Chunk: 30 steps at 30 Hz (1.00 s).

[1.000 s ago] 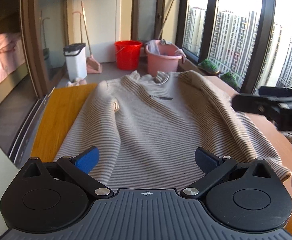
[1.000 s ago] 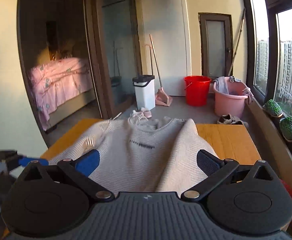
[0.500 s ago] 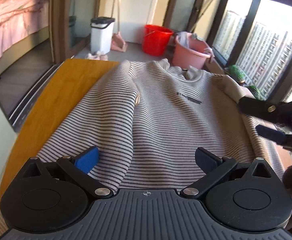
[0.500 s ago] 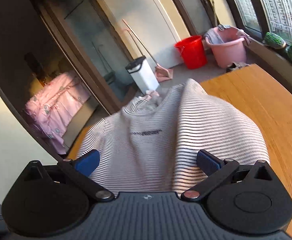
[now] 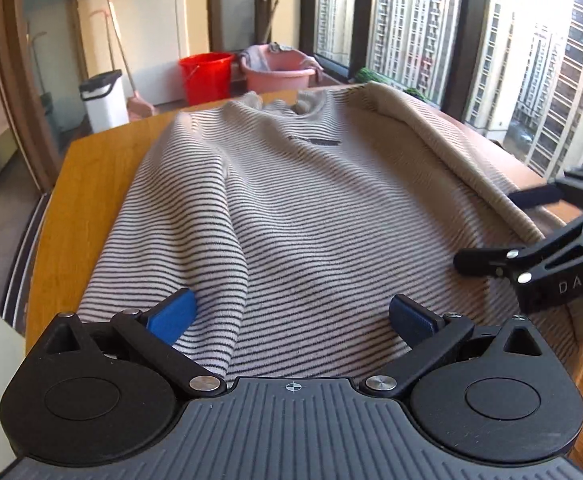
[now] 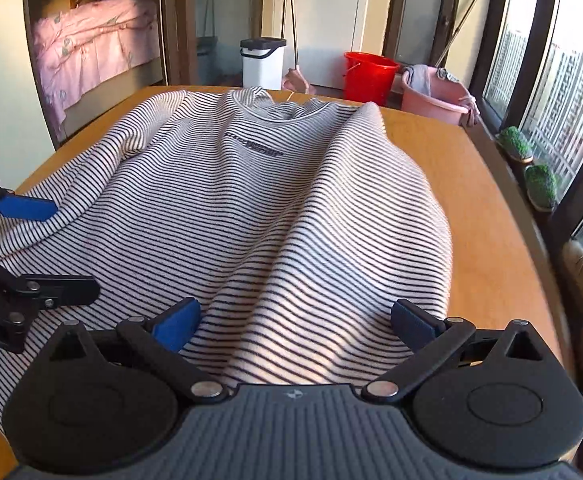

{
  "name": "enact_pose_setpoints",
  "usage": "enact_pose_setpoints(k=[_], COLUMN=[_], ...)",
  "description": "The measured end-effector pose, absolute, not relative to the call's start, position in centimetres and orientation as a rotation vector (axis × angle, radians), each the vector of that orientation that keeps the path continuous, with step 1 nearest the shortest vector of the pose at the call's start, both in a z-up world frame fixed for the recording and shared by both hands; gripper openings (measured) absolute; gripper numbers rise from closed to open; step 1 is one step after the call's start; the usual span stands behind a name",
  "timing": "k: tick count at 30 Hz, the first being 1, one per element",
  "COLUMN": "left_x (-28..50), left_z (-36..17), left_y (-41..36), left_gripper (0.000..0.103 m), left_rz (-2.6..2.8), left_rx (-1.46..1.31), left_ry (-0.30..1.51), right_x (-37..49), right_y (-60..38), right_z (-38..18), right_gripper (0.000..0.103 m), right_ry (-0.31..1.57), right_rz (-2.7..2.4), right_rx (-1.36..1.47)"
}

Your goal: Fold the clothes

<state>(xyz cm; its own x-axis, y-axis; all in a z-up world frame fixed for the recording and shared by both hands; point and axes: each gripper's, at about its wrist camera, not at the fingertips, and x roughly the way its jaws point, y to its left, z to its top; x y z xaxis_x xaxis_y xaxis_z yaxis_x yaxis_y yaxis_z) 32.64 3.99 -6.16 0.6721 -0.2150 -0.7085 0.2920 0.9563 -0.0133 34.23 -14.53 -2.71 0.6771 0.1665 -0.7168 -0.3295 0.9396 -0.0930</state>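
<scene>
A beige and black striped sweater (image 5: 307, 200) lies spread face up on the wooden table (image 5: 91, 184), collar at the far end. It also shows in the right wrist view (image 6: 259, 208). My left gripper (image 5: 291, 314) is open, low over the near hem, left side. My right gripper (image 6: 295, 318) is open, low over the near hem, right side. Each gripper shows in the other's view, the right one (image 5: 491, 232) at the sweater's right edge and the left one (image 6: 31, 248) at its left edge.
Beyond the table's far end stand a white bin (image 6: 262, 62), a red bucket (image 6: 367, 76) and a pink basin (image 6: 439, 96). Windows and small green plants (image 6: 539, 186) run along the right. A bed with pink bedding (image 6: 91, 44) is at the back left.
Both grippers have come down and settled over the sweater's near hem; the views swung and are now level again. The sweater has not been lifted.
</scene>
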Motion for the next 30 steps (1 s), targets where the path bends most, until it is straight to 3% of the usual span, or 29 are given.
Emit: enact_pose_setpoints(k=[2, 4, 6, 7, 12, 16, 19, 21, 26, 29, 30], left_x=[32.1, 32.0, 32.5, 32.7, 34.3, 36.0, 37.1, 37.4, 36.4, 36.4, 36.4], left_z=[-5.7, -5.1, -4.4, -4.0, -2.2, -3.0, -4.5, -5.6, -6.3, -6.0, -5.9], left_y=[3.6, 3.9, 4.4, 4.5, 3.3, 2.9, 3.1, 3.7, 5.1, 6.0, 6.0], left_gripper=[0.103, 0.103, 0.103, 0.103, 0.103, 0.103, 0.103, 0.103, 0.103, 0.103, 0.103], left_rz=[-0.303, -0.293, -0.276, -0.284, -0.328, -0.36, -0.355, -0.327, -0.253, -0.213, -0.208], left_rx=[0.077, 0.003, -0.058, -0.078, -0.063, -0.106, -0.093, -0.135, -0.101, -0.108, -0.112], left_ry=[0.79, 0.78, 0.767, 0.759, 0.674, 0.689, 0.718, 0.772, 0.766, 0.765, 0.768], right_x=[33.8, 34.1, 34.5, 34.5, 34.2, 33.4, 33.8, 33.9, 32.2, 31.4, 31.2], right_y=[-15.8, -17.4, -18.9, -19.4, -22.0, -24.2, -23.0, -20.7, -19.1, -21.2, -22.0], right_z=[-1.4, -0.1, 0.9, 1.2, 2.7, 4.3, 2.9, 0.6, -1.9, -1.7, -1.5], right_gripper=[0.098, 0.08, 0.041, 0.037, 0.035, 0.035, 0.035, 0.035, 0.036, 0.05, 0.05], right_ry=[0.721, 0.69, 0.685, 0.673, 0.589, 0.544, 0.635, 0.73, 0.717, 0.703, 0.699], right_rz=[0.24, 0.221, 0.209, 0.189, 0.045, 0.145, 0.359, 0.438, 0.411, 0.297, 0.251], right_rx=[-0.297, -0.322, -0.285, -0.278, -0.247, 0.013, 0.18, 0.155, -0.045, -0.075, -0.081])
